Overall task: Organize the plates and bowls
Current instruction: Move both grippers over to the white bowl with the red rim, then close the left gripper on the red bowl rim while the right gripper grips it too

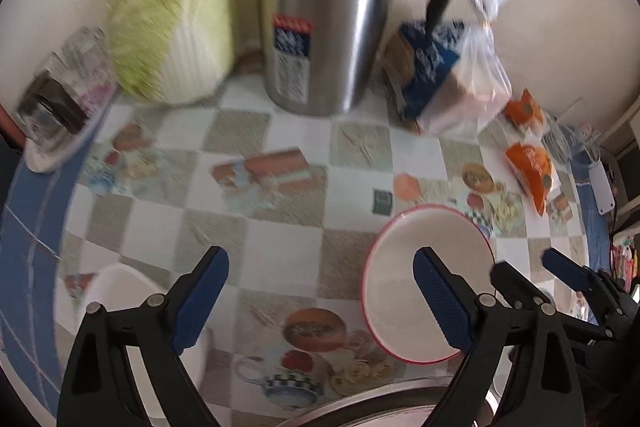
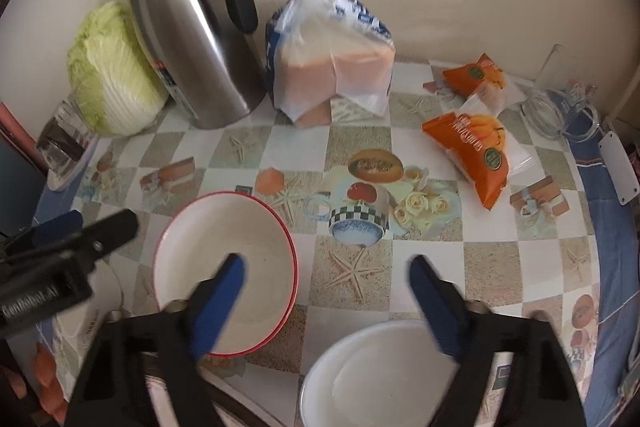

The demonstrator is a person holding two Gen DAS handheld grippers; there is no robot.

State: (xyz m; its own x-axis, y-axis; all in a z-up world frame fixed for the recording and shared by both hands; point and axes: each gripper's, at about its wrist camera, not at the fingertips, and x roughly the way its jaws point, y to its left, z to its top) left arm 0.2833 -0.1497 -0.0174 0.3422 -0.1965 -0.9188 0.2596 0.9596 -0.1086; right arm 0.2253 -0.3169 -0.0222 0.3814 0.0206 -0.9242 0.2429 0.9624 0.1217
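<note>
Both the left gripper [image 1: 320,291] and the right gripper [image 2: 326,297] hang over the table [image 2: 424,259] with fingers spread wide and nothing between them, so the sorting looks barely begun. The red-rimmed bowl [image 2: 224,267] sits alone on the cloth, apart from the white plate [image 2: 380,371] at the near edge and another white dish [image 1: 116,291] to the left, none stacked. Counted: one red-rimmed bowl, two white dishes, one steel jug [image 2: 192,39], one cabbage [image 2: 112,71], one bread bag [image 2: 332,59], two orange packets [image 2: 476,151]
</note>
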